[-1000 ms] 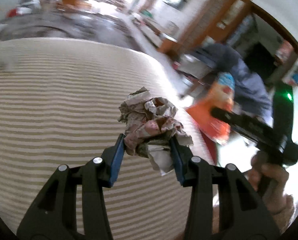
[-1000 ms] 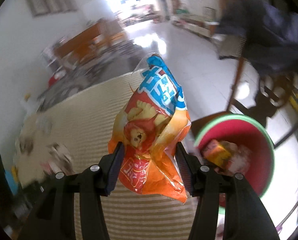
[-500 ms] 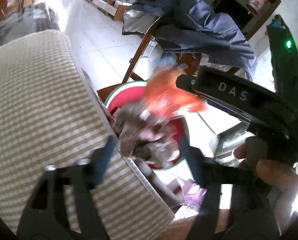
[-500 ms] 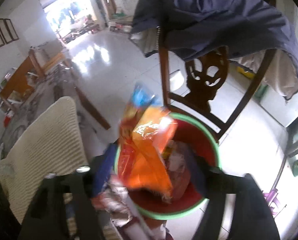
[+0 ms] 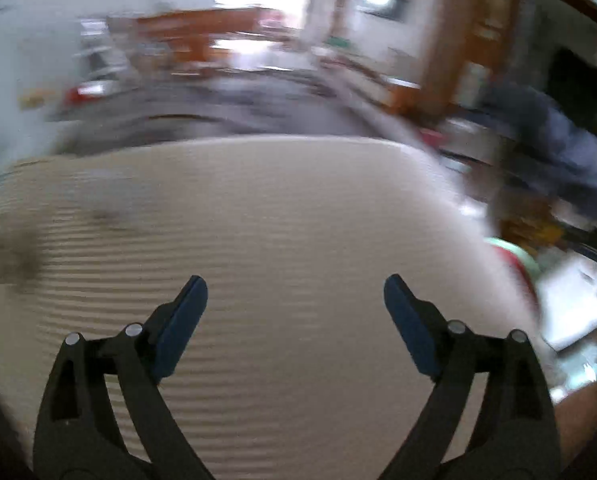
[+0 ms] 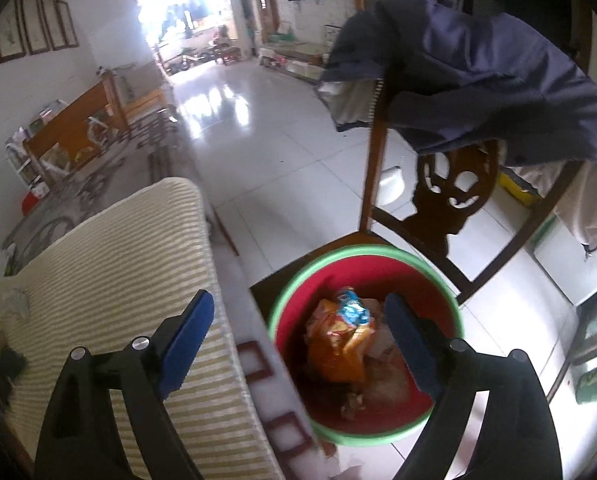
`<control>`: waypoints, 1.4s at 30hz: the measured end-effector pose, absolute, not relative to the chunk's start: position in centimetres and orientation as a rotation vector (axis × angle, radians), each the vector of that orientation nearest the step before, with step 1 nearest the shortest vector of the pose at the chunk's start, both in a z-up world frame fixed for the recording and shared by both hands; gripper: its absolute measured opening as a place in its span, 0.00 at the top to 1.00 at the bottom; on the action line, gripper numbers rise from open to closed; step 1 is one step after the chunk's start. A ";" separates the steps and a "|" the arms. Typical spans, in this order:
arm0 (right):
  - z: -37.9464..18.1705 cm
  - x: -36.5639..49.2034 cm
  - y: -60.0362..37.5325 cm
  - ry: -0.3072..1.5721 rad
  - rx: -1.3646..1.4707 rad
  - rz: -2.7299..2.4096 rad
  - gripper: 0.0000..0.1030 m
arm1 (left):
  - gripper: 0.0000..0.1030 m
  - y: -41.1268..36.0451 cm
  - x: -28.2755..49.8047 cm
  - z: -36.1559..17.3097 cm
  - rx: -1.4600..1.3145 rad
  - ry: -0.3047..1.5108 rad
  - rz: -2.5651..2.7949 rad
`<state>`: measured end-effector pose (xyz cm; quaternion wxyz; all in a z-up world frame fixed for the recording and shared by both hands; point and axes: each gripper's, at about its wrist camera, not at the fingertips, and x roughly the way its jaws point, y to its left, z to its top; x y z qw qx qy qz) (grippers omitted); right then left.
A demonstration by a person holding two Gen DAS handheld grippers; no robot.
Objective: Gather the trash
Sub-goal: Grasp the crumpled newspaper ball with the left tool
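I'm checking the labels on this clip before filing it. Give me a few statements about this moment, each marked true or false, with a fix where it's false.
1. The right gripper is open and holds nothing. True.
2. The orange snack bag lies on the striped cloth. False: it lies inside the red bin with the green rim.
3. The left gripper is clamped on crumpled paper. False: its jaws are spread with nothing between them, over the striped cloth.
4. A dark blue jacket hangs over the back of the wooden chair behind the bin. True.
5. The red bin stands on the striped cloth. False: it sits beside the cloth's edge, lower down.
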<state>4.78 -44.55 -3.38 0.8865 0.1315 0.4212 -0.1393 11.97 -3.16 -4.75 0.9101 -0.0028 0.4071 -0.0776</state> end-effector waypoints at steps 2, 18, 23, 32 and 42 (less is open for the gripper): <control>-3.2 5.3 -43.6 0.871 0.260 -0.276 0.14 | 0.14 1.9 13.0 -4.6 -0.015 0.849 -0.021; -4.0 8.2 -34.5 0.910 0.054 -0.158 0.14 | 0.50 19.5 18.3 -9.7 -0.295 0.917 0.266; -4.2 8.6 -31.6 0.901 -0.038 -0.096 0.14 | 0.51 17.9 15.7 -7.6 -0.351 0.889 0.200; -5.9 9.3 -27.1 0.944 -0.142 0.042 0.14 | 0.50 15.7 8.1 -3.2 -0.444 0.755 0.158; -6.0 15.5 -16.0 0.937 0.092 0.319 0.13 | 0.48 14.2 5.4 -3.4 -0.489 0.751 0.092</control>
